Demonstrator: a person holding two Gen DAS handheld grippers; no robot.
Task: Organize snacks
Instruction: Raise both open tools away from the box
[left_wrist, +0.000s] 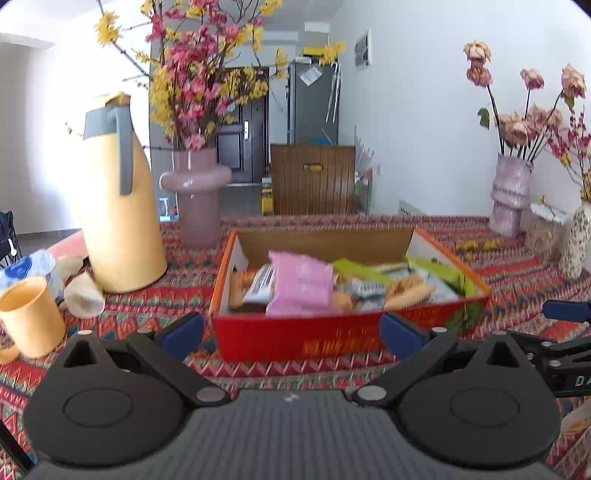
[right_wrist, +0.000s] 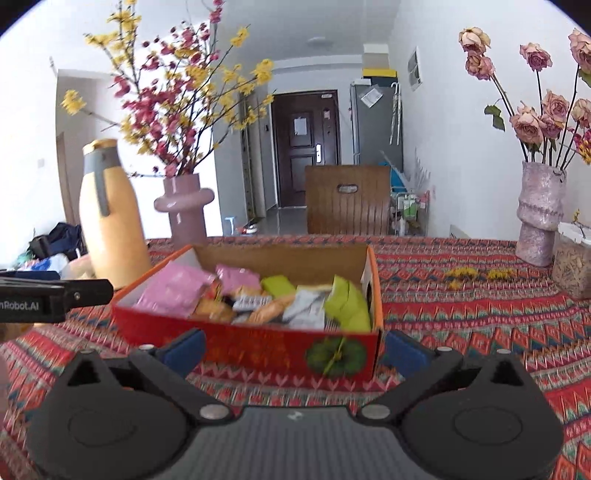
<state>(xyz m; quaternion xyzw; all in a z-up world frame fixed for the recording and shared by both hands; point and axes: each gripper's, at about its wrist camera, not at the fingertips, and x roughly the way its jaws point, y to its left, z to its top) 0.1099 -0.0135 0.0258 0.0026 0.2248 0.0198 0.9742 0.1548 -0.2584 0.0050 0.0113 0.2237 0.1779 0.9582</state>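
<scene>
The box (left_wrist: 347, 332) of snacks (left_wrist: 301, 284) sits on the table (right_wrist: 480, 314), dead ahead of both grippers, its long side across their line. The left gripper (left_wrist: 291, 332) and right gripper (right_wrist: 293, 349) both gape wide and empty, just short of its near wall. Neither looks clearly nearer.
</scene>
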